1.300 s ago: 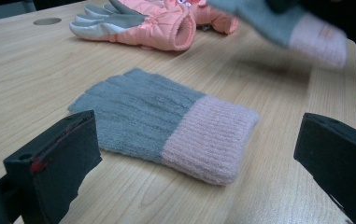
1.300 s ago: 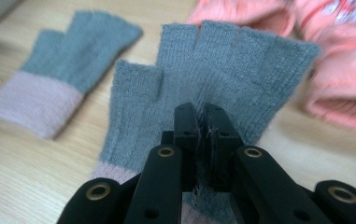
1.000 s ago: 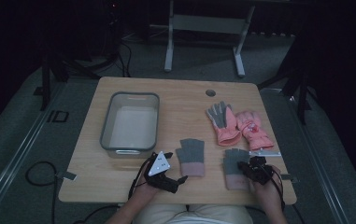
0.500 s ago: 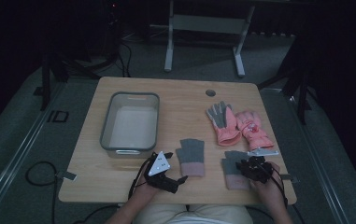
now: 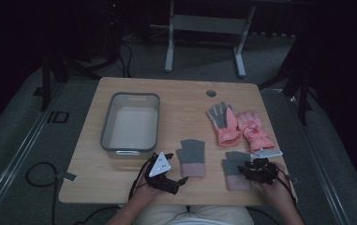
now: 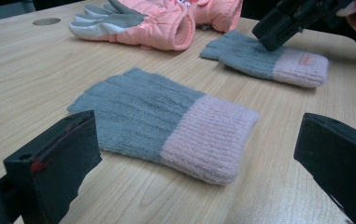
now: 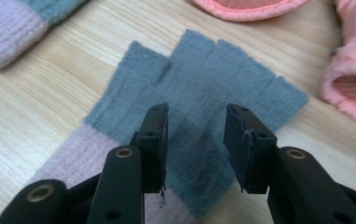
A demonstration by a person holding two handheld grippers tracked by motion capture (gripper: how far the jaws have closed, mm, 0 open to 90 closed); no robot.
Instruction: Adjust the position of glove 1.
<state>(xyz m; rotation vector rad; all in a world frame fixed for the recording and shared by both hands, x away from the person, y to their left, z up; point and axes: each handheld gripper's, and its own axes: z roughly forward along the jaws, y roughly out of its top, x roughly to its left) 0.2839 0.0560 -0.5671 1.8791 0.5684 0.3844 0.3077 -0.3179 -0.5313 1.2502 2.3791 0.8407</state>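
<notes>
Since a second ago, the right tool has slid left over the right knit glove, jaws apart. Left tool, spread wide, faces the other knit glove. Pink gloves lie beyond on the table, a bin to the left.

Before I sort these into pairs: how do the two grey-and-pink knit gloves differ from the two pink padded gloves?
The knit gloves are fingerless, thin and flat; the padded gloves have full fingers and look puffy. The knit gloves lie apart near the table's front edge, one under the right gripper; the padded gloves lie side by side, touching, farther back. Both pairs rest on the table, outside the bin.
</notes>
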